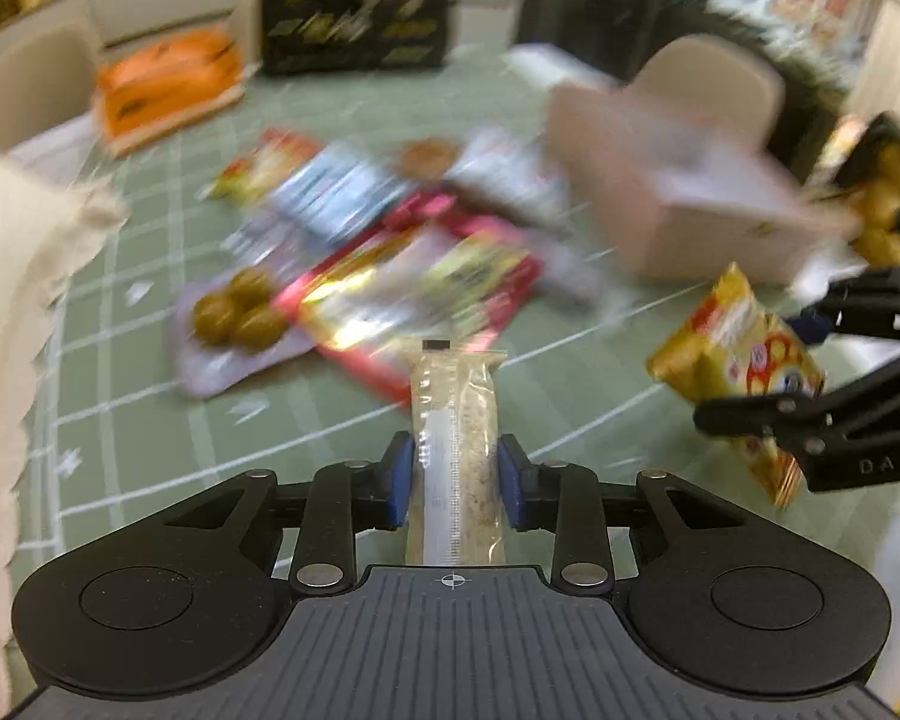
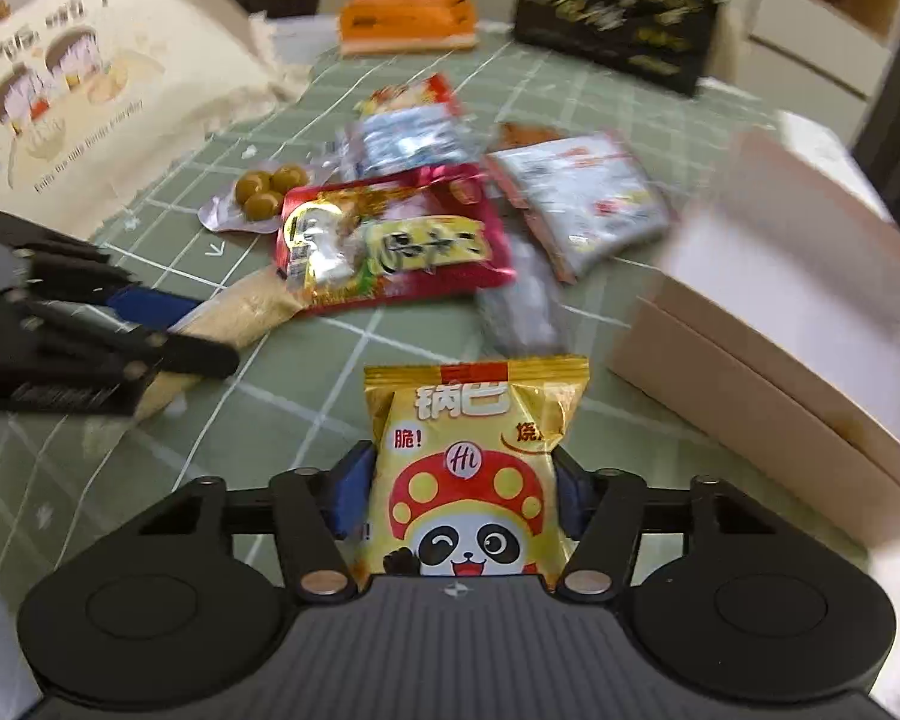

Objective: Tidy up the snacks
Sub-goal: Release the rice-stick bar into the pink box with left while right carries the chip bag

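Note:
My left gripper is shut on a clear pack of pale crumbly snack, held above the green checked tablecloth. My right gripper is shut on a yellow panda snack bag, also lifted; the bag shows in the left wrist view at the right. The left gripper and its pack show at the left of the right wrist view. A pile of snacks lies mid-table: a red packet, a pack of green olives, silver packets.
An open pale cardboard box stands on the right. A cream cloth bag with cartoon print lies at the left. An orange package and a black box sit at the far edge, chairs behind.

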Tool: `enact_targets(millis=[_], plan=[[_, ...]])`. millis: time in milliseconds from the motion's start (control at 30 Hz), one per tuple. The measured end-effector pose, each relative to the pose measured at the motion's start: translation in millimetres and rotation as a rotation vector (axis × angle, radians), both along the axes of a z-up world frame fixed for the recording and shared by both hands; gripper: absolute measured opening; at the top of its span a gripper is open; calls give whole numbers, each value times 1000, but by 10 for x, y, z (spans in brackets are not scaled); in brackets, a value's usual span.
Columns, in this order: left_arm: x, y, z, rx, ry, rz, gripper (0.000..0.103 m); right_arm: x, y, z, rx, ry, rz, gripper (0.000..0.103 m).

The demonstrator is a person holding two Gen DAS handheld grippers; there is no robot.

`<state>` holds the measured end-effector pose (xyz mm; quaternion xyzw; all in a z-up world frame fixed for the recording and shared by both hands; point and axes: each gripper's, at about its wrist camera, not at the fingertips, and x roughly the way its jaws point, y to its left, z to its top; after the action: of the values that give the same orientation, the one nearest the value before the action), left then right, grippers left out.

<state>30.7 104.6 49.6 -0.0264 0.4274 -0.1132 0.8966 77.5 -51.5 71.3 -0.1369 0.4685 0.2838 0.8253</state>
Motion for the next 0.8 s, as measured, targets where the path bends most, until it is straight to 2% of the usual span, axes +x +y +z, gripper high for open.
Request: enact_targets(millis=[67,133,200,300,333,400,433,533,600,667,700,733,800], plan=[[16,-151,227,-92,-48,-52,34,-232,-310,199,38,-18,-44,57],[162,-341,483,-165,-113,-104,34,-393,-583,368,48,-45,-98,49],[481,-591,745,-219,-164,-145,34,-482,-792,512,32,-73,-153,49],[1074,-947,1027,-277,-252,-143,36,-497,-989,687,6,-128,-216,46],[1284,-1040,1031,-280,-228,-142,37,-470,-1042,728,-4,-144,-240,40],[1660,-1170,904,-278,-113,-148,36,-381,-1128,796,-3,-153,-287,34],[1722,-1154,850,-283,-94,-150,36,-337,-1188,831,8,-152,-315,29],[1637,-846,799,-314,-141,-145,36,-157,-1357,1018,107,-148,-390,26],[1591,-583,757,-318,-138,-119,36,-29,-1454,1121,163,-159,-417,27],[1549,-392,668,-276,-91,-97,36,91,-1497,1129,166,-156,-414,41],[1510,-318,608,-238,-76,-83,36,138,-1486,1088,148,-142,-402,63],[1460,-264,552,-207,-73,-68,36,167,-1480,1000,118,-129,-401,76],[1358,-134,446,-195,-66,-41,36,160,-1498,808,83,-107,-413,76]])
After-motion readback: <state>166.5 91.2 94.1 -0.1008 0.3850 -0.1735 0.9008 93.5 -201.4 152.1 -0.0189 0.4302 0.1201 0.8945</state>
